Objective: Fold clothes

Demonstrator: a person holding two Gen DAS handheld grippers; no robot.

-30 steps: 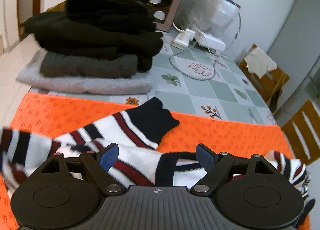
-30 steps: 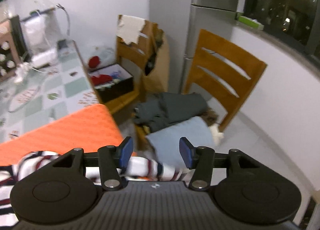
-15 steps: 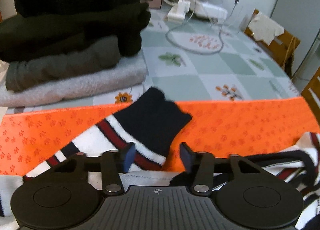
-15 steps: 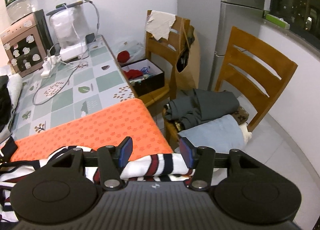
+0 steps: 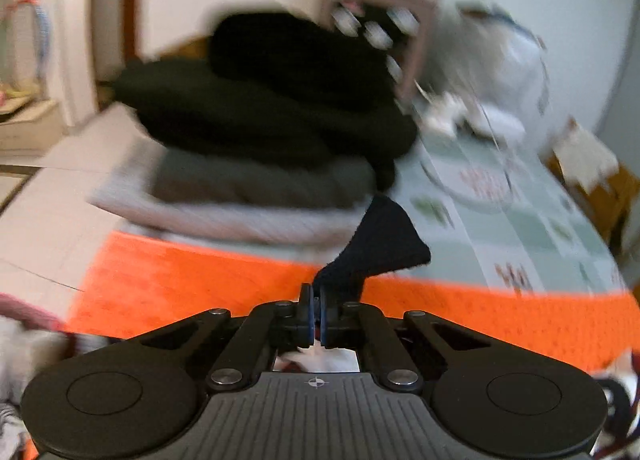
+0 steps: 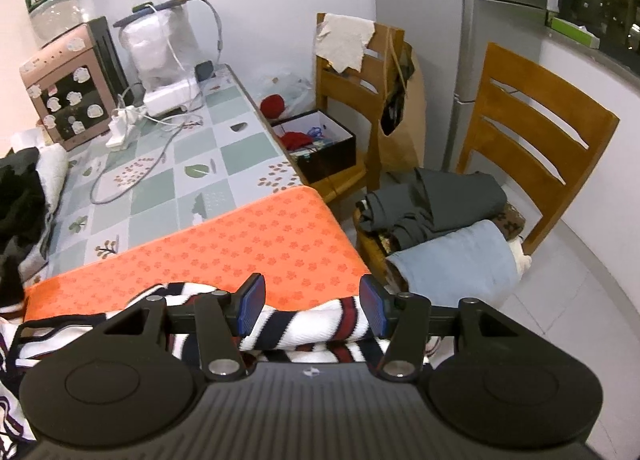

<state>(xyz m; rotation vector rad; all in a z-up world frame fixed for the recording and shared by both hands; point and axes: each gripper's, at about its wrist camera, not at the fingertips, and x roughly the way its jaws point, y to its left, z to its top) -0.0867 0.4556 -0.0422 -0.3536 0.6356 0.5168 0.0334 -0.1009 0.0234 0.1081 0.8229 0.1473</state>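
Folded stack (image 5: 256, 148) blocks the counter's (image 6: 224, 164) far left. Cables (image 6: 132, 164) and pink box (image 6: 68, 96) crowd the back; orange mat (image 6: 248, 244) lies open ahead.

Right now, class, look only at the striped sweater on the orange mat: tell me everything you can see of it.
The striped sweater is a soft knit, white with navy and dark red stripes and a dark navy cuff. It lies unfolded and rumpled along the near edge of the orange mat. The left gripper is shut on the sleeve near the cuff, which sticks up past the fingers. The right gripper is open, with a bunched fold between its pads. Its full shape is hidden by the grippers.
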